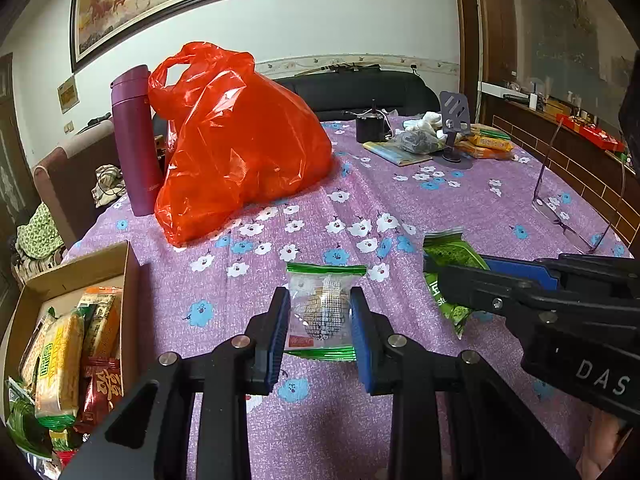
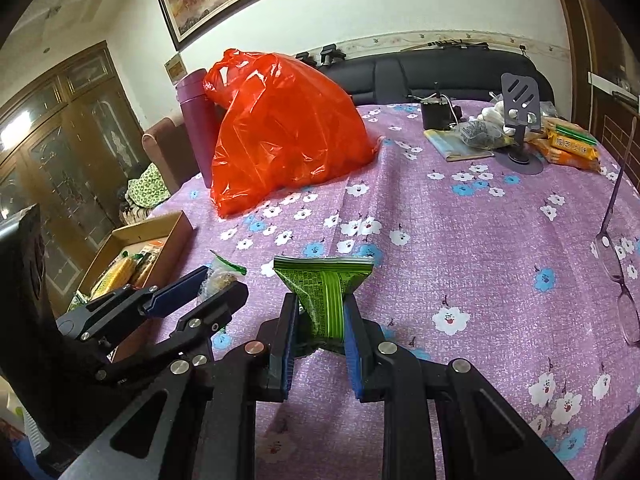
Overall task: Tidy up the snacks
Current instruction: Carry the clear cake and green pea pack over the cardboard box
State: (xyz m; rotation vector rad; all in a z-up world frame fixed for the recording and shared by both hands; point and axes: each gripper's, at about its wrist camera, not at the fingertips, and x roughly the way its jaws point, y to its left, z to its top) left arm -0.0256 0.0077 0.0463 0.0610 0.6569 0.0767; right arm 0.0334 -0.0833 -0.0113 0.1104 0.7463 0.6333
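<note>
Left wrist view: the left gripper (image 1: 320, 332) is clamped on a clear packet (image 1: 322, 312) with green seals, a round cake inside, just above the purple cloth (image 1: 460, 200). The box (image 1: 128, 280) of snacks sits just to its left, already well filled. To the right, the right gripper (image 1: 452, 280) pinches a green packet (image 1: 452, 256). To do this step well, I judge each packet should be carried over the box wall and laid flat in a gap, one hand at a time so the tools do not collide.

Right wrist view: the right gripper (image 2: 320, 320) squeezes the green packet (image 2: 326, 292) at its waist, crumpling it; a lighter grip would spare the contents. Only here do the cabinet (image 2: 68, 152) and the whole glasses (image 2: 618, 272) show; only the left view looks into the box.
</note>
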